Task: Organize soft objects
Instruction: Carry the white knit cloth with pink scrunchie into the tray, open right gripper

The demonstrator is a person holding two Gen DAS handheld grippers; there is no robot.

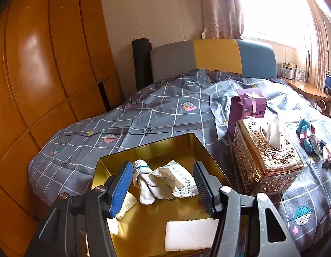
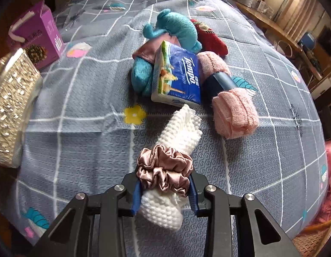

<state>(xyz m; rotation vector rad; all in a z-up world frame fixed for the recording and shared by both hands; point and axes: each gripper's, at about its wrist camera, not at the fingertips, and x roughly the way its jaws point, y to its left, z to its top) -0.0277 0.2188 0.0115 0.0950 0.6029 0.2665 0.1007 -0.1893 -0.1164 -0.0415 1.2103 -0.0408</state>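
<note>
In the left wrist view my left gripper (image 1: 162, 185) hangs open over a gold tin (image 1: 165, 144) on the bed, nothing between its fingers. In the tin lie a knotted white glove (image 1: 144, 182), a crumpled tissue packet (image 1: 179, 181) and a white block (image 1: 191, 233). In the right wrist view my right gripper (image 2: 165, 199) is shut on a rolled white cloth (image 2: 180, 128) ringed by a pink satin scrunchie (image 2: 163, 169). Beyond the roll lie a blue tissue pack (image 2: 178, 75), a teal plush (image 2: 176, 27), a pink towel roll (image 2: 234, 111) and a red knitted piece (image 2: 210, 38).
A gold embossed tissue box (image 1: 266, 162) and a purple carton (image 1: 247, 107) stand right of the tin on the grey checked quilt (image 1: 165, 107). An orange wardrobe (image 1: 36, 64) fills the left. A wooden shelf (image 2: 270, 21) runs along the bed's far right side.
</note>
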